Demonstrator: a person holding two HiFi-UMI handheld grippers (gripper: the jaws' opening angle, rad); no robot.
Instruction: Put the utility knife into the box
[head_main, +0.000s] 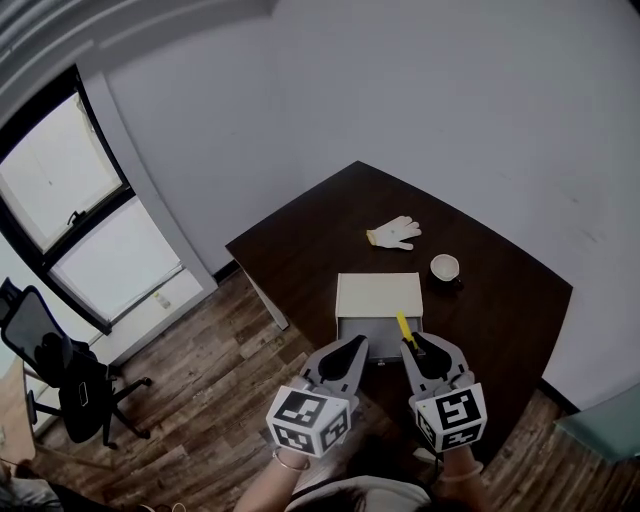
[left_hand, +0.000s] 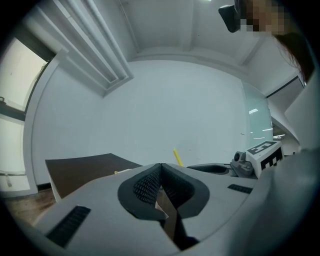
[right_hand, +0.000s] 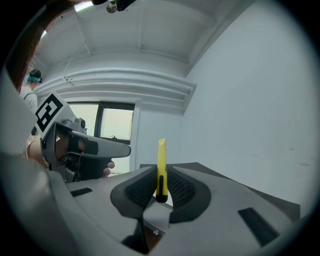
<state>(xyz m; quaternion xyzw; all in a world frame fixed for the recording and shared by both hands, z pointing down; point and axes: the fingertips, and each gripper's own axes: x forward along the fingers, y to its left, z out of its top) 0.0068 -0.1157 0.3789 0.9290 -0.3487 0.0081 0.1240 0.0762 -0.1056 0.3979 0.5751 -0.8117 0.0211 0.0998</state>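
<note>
Beyond box (head_main: 378, 295) and utility knife (head_main: 403, 327) lie glove (head_main: 394, 233), cup (head_main: 445, 267).

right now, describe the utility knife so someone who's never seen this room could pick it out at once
Find the dark brown table in the corner, then the pale box near its front edge. At the box's near side, the right tongs grip the utility knife. It is the only slim, bright yellow strip; the glove and cup beyond are mostly white.
</note>
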